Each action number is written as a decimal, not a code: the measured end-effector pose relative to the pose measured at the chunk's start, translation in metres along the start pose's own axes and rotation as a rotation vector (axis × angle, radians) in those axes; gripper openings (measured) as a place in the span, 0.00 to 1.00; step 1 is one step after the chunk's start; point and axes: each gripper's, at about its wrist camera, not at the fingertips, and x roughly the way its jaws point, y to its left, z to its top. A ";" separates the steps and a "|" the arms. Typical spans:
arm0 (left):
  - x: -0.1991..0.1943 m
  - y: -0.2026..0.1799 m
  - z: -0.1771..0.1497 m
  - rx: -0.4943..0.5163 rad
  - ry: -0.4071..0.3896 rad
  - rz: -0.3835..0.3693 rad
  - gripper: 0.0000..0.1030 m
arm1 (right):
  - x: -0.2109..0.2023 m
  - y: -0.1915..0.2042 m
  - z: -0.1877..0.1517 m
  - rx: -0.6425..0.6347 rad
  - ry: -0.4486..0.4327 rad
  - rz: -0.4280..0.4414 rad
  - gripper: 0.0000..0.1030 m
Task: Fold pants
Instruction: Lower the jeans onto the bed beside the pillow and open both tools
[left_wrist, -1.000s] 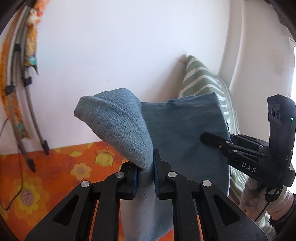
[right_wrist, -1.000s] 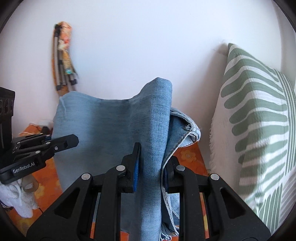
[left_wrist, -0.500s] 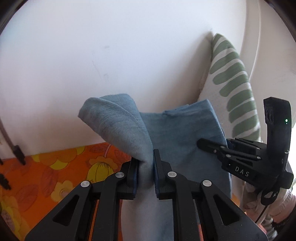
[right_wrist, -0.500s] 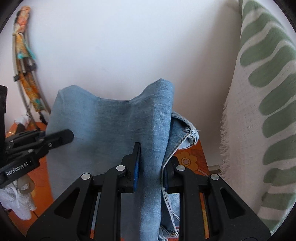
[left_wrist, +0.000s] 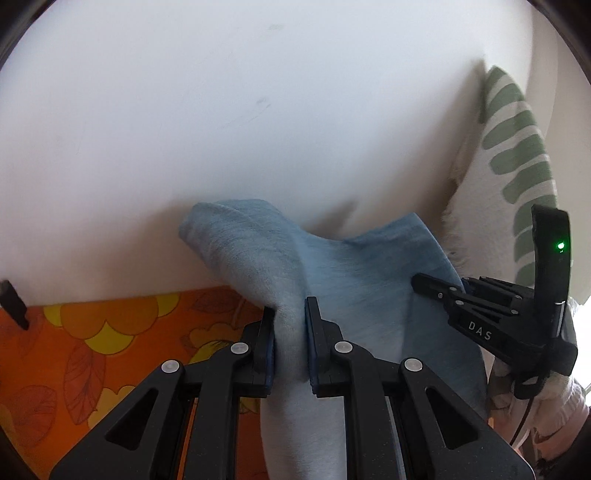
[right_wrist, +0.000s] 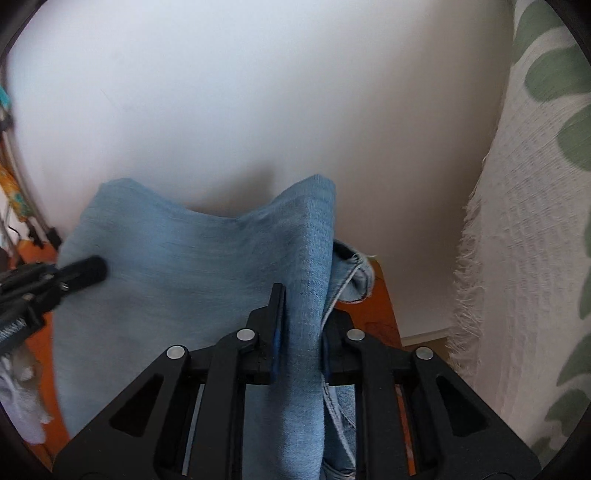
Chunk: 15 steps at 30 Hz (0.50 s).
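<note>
The light blue denim pants (left_wrist: 354, 280) hang in the air, held by both grippers in front of a white wall. My left gripper (left_wrist: 290, 317) is shut on a bunched fold at the pants' left edge. My right gripper (right_wrist: 301, 299) is shut on the right edge, where a frayed hem (right_wrist: 354, 273) sticks out beside it. The pants (right_wrist: 192, 266) stretch between the two grippers as a sagging sheet. The right gripper shows in the left wrist view (left_wrist: 428, 282), and the left gripper shows in the right wrist view (right_wrist: 94, 269), blurred.
An orange flowered bedcover (left_wrist: 92, 350) lies below. A white pillow with green stripes (right_wrist: 535, 221) stands at the right against the wall; it also shows in the left wrist view (left_wrist: 517, 155). The white wall (left_wrist: 258, 110) is close ahead.
Both grippers have carried the pants forward and tilted up toward the wall. The bedcover and the stand at the left have slid out of view. The grips have not changed.
</note>
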 end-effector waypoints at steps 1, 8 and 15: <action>0.003 0.001 -0.001 0.007 0.008 0.009 0.12 | 0.007 0.000 -0.002 -0.005 0.019 -0.011 0.16; 0.005 0.005 -0.005 0.037 0.019 0.110 0.18 | 0.015 -0.016 -0.005 0.023 0.047 -0.176 0.34; -0.020 0.013 0.000 0.054 -0.004 0.147 0.18 | -0.020 -0.019 -0.021 0.052 0.028 -0.138 0.34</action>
